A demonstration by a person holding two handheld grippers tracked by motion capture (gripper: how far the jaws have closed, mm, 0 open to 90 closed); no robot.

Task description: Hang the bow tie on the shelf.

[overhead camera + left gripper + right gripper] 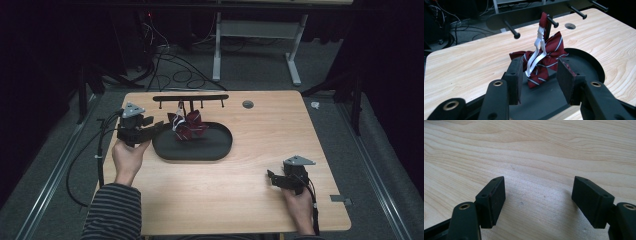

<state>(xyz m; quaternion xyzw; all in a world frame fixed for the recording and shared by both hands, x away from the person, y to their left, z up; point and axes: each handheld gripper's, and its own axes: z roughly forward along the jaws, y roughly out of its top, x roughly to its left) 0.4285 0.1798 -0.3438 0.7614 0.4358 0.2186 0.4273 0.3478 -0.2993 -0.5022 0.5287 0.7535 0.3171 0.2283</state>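
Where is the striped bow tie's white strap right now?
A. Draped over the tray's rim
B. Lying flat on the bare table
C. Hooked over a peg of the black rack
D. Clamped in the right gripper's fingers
C: in the left gripper view the white strap rises from the bow tie to a peg of the black rack, while the tie's lower part rests in the black tray.

right gripper [539, 200] | fingers [492, 200] spread apart | over bare wooden table [536, 152]
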